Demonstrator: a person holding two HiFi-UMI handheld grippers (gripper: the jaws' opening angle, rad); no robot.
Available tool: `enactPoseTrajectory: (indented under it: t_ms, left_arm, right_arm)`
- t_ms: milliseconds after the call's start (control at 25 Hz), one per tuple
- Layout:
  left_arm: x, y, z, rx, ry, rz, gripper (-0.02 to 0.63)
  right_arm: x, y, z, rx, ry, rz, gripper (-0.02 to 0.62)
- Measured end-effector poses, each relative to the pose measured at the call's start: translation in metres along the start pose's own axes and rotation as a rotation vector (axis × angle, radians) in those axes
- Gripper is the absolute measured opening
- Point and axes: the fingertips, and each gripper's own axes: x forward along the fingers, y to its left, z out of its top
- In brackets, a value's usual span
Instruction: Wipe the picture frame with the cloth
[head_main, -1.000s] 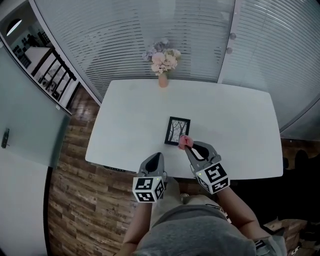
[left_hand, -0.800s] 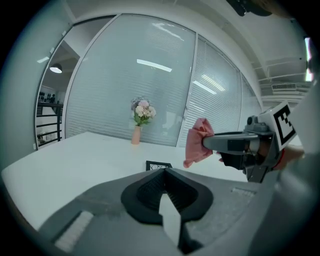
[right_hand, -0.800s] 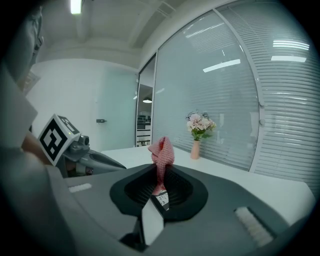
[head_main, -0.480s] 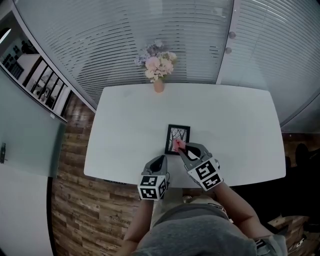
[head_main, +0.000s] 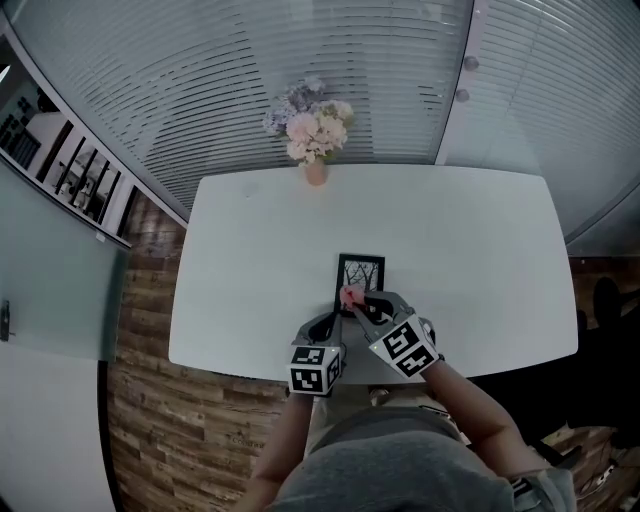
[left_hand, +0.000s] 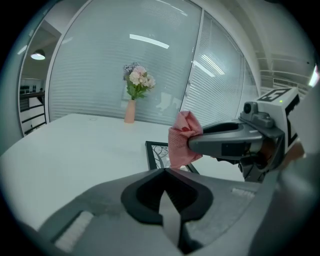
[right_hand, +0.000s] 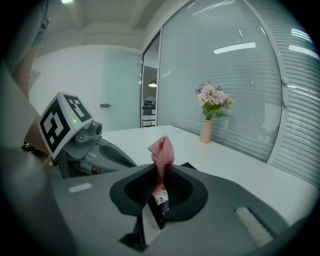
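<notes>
The right gripper (head_main: 356, 303) is clamped on the pink cloth (head_main: 350, 295) at the picture frame's (head_main: 362, 270) 7 o'clock corner. The frame lies flat near the table's (head_main: 250, 250) 6 o'clock edge. The left gripper (head_main: 332, 320), jaws together and empty, sits just beside the right gripper, at its 8 o'clock.

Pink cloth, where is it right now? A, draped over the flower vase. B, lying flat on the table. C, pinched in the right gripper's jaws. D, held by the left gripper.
C: in the right gripper view the pink cloth sticks up from the right gripper, jaws closed on it.
</notes>
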Motion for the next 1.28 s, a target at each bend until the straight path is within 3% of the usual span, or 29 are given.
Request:
enactPoseTrajectory:
  t_ms: [720, 1280]
  left_arm:
    - [0.022, 0.005, -0.010, 0.024, 0.093, -0.005, 0.003]
    - [0.023, 0.006, -0.012, -0.001, 0.109, -0.012, 0.003]
  right_arm:
    - [0.040, 0.005, -0.039, -0.051, 0.135, 0.066, 0.043]
    - [0.052, -0.013, -0.043, -0.055, 0.171, 0.042, 0.043]
